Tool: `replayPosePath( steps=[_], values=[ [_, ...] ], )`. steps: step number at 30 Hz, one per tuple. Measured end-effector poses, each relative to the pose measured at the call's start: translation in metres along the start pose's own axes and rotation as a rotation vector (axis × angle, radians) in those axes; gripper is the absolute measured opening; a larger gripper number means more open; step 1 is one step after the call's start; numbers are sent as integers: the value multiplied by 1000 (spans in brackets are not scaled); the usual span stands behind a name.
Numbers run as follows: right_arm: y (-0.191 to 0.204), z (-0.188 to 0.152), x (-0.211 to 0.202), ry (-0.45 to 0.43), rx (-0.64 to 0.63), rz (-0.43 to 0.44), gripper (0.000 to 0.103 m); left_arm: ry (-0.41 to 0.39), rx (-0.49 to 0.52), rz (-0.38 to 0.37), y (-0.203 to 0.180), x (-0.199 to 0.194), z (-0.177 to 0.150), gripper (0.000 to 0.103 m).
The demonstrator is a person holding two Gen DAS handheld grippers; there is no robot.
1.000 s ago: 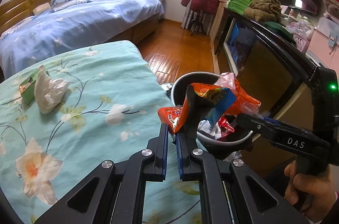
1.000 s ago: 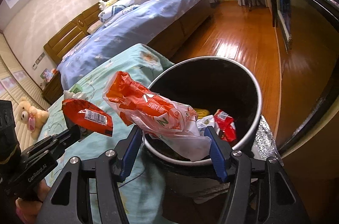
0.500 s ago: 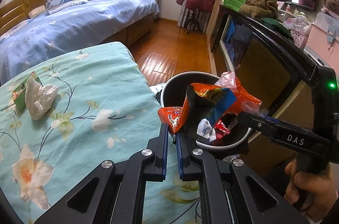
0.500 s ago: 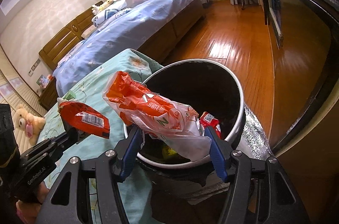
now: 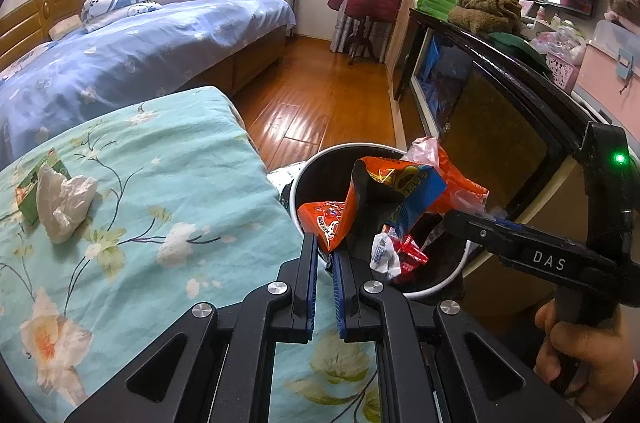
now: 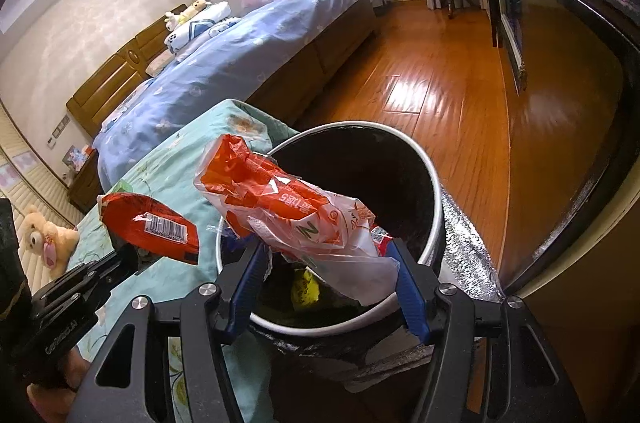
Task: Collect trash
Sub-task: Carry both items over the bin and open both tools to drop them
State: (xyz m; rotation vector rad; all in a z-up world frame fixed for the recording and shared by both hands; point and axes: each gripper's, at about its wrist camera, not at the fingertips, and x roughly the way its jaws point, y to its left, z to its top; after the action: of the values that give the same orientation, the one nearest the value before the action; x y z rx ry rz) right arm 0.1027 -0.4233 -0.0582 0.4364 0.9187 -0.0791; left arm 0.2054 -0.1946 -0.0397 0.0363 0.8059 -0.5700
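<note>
A round bin (image 5: 297, 183) with a pale rim stands on the floor beside the bed and holds several wrappers. My left gripper (image 5: 325, 247) is shut on an orange and blue snack wrapper (image 5: 416, 189) at the bin's near edge. From the right wrist view that left gripper (image 6: 122, 257) shows the wrapper's red barcoded back (image 6: 154, 227). My right gripper (image 6: 328, 259) is shut on a crumpled orange and white plastic bag (image 6: 280, 207) above the bin's (image 6: 434, 183) mouth. In the left view this bag (image 5: 456, 179) sticks out behind the wrapper.
On the floral teal bedcover (image 5: 132, 163) lie a crumpled clear plastic bag (image 5: 64, 199) and a green carton (image 5: 28, 201). A dark cabinet (image 5: 500, 151) stands right of the bin. Wooden floor (image 5: 312, 103) stretches beyond it, next to a blue bed (image 5: 120, 63). A hand (image 5: 580, 347) holds the right gripper.
My right gripper has drifted a little sideways with the bag, and the bin now sits more squarely under it. The left gripper keeps its wrapper in much the same place.
</note>
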Motion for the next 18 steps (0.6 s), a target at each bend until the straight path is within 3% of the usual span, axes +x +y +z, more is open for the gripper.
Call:
replayPosePath(
  steps=[18],
  values=[
    [-10,17,14,23,14,-13,63,36,44,5,-17,29,14,6]
  ],
)
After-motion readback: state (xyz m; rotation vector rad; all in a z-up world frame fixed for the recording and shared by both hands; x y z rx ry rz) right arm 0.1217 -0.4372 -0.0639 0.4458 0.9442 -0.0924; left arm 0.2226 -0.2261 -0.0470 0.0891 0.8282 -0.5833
